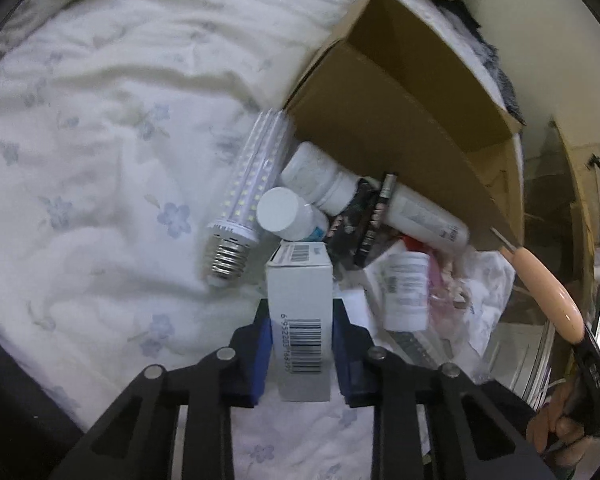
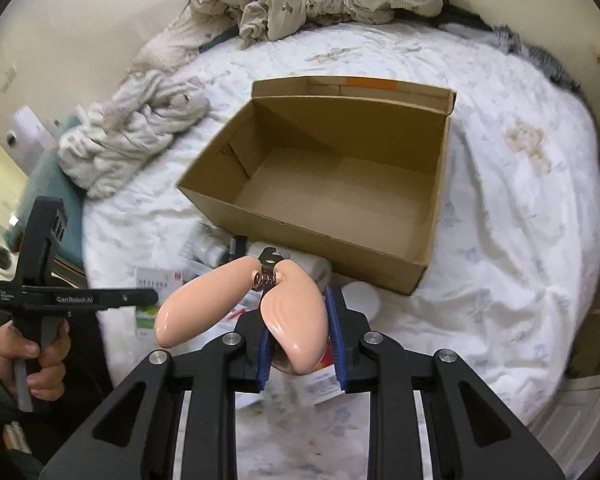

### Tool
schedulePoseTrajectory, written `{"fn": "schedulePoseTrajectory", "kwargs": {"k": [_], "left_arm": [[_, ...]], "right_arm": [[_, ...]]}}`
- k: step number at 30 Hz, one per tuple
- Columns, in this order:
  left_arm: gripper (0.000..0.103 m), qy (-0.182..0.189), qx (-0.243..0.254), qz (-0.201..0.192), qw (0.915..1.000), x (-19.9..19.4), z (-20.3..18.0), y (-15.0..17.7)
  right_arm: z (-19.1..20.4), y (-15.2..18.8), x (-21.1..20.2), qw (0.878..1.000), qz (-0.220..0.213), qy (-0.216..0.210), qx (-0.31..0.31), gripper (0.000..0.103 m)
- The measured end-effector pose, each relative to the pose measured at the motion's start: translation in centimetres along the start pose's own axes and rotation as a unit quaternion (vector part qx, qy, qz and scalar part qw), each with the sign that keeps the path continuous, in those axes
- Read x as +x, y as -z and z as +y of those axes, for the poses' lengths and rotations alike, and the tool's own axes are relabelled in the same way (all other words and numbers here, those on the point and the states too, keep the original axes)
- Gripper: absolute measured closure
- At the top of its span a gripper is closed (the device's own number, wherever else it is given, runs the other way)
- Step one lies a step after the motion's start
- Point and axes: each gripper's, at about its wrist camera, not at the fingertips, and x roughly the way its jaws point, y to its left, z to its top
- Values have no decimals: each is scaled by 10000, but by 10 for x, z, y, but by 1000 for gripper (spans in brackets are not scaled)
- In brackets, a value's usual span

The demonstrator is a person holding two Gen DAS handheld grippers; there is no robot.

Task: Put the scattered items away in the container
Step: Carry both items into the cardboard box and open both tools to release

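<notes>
Your cardboard box (image 2: 332, 184) sits open and empty on the bed (image 1: 100, 160), with the clutter piled against its near wall. Your left gripper (image 1: 300, 320) has its jaws closed on the small white carton (image 1: 300, 300), squarely between the pads. Your right gripper (image 2: 300, 340) pinches one peach handle of the pliers (image 2: 296, 316), raised above the pile

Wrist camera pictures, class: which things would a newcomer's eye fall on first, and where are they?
The open cardboard box dominates the flowered bedspread, and its inside looks bare. In front of it, the right tongs clamp one peach handle of a spring-loaded hand tool. In the left view, the left tongs are shut on a small white carton beside an LED corn bulb and white bottles.
</notes>
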Motion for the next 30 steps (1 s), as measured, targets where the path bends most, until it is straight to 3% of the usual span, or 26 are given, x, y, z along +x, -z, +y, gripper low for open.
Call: {"fn": "schedulePoseTrajectory", "kwargs": {"k": [3,7,11,15,25,30], "left_arm": [[76,135,212,-283,9993,-26,-7,-4],[76,412,399,-724,9957,-62,-18,-23],[76,590,589,-1189,9894,-85,-38,-47],[76,286,759,-1458,9860,-88,-56,-78],[76,71,786,-1221,9894,-25,-84,-134],[76,-27,684,-1021,9924,10,-95,-150]], "right_arm": [[-8,-4,-8,9985,-173,-426,307,77],[-16,-16,-18,9948,-540,-621,595,77],[-25,-40,-19,9931,-947,-285,637,77],[-34,-65,-5,9928,-1048,47,579,77],[-46,-94,50,9952,-684,689,155,77],[-23,-93,73,9875,-419,1375,-646,77]]}}
